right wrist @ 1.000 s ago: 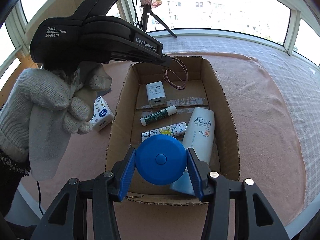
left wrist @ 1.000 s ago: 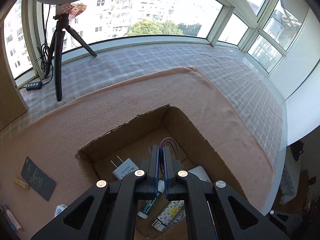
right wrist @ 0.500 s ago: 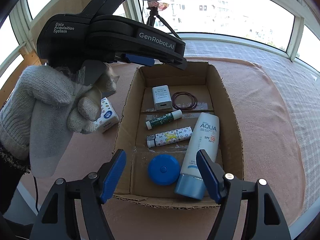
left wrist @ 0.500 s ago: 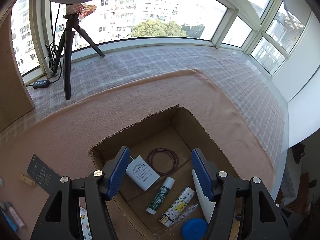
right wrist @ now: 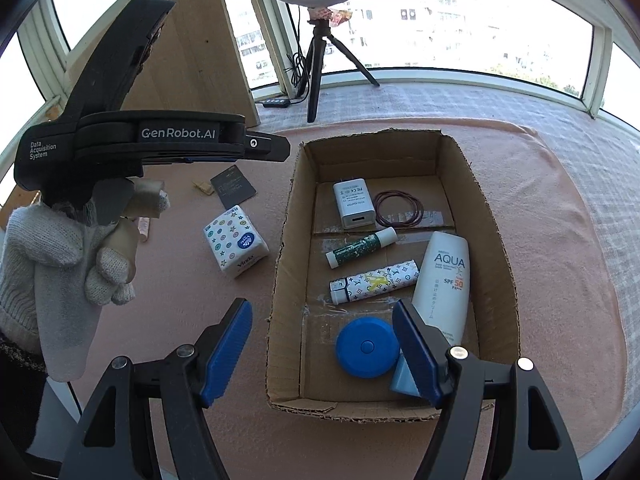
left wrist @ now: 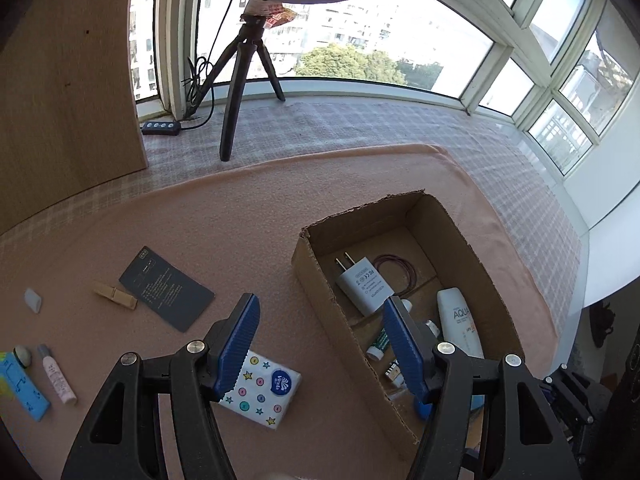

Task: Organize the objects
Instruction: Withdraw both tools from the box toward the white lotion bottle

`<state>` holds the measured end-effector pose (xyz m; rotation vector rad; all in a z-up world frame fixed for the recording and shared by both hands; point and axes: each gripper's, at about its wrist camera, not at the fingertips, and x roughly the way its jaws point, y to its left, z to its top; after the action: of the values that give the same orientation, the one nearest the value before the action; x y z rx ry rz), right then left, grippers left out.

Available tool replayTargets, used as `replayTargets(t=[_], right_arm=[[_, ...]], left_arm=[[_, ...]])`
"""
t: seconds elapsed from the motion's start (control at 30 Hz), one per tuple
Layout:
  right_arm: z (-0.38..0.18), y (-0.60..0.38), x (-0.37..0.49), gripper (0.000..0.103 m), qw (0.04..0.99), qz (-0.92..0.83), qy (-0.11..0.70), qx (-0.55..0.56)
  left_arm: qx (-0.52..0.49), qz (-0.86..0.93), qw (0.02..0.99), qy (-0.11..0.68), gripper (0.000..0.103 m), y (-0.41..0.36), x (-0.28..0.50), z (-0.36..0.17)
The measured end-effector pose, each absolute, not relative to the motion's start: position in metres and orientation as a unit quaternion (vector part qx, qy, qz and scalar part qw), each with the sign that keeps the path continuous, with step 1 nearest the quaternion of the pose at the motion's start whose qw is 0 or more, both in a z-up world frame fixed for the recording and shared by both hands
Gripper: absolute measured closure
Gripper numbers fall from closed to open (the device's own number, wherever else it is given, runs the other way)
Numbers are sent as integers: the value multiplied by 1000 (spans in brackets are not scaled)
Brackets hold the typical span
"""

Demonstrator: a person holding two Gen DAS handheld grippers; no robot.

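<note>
Over the box (right wrist: 288,240), both tools now wide open and empty: left gripper (left wrist: 320,344) swung off toward the tissue pack (left wrist: 260,392), loops (right wrist: 398,208) left inside by the charger (right wrist: 354,204); right gripper (right wrist: 322,354) backed away, blue disc (right wrist: 366,348) dropped beside the sunscreen (right wrist: 444,280). Two more items boxed; tissue pack likely next, plus card (left wrist: 166,288), clothespin (left wrist: 114,295) and small tubes. Underneath, pink blanket (left wrist: 240,220) on a checked sill; bay windows and tripod (left wrist: 244,80) behind.

Two forward-down fisheye wrist views from above, near, both sharing the cardboard box (left wrist: 308,264) (right wrist: 496,240).
</note>
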<state>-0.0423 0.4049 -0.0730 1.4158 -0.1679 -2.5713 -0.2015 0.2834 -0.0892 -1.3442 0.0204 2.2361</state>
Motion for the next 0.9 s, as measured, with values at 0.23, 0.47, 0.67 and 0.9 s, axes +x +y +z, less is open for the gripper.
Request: replayTargets(t=[0.23,0.47,0.67,0.9], right_arm=[[-68,384,-50,34,117,-870,-60,476],[-68,363,-60,34,134,-865,-67,479],[-68,339,-71,34,152,-862,-58,480],[-69,303,-95,34,179,-856,-56,482]], left_arm=[[-505,836,214,-10,35,208,-189,-97],[-513,841,168,-35,35,139,-179,-107],[-520,843,132,-49,35,89,-162,-121],[-524,843,86,-81,36,28,-149,-133]])
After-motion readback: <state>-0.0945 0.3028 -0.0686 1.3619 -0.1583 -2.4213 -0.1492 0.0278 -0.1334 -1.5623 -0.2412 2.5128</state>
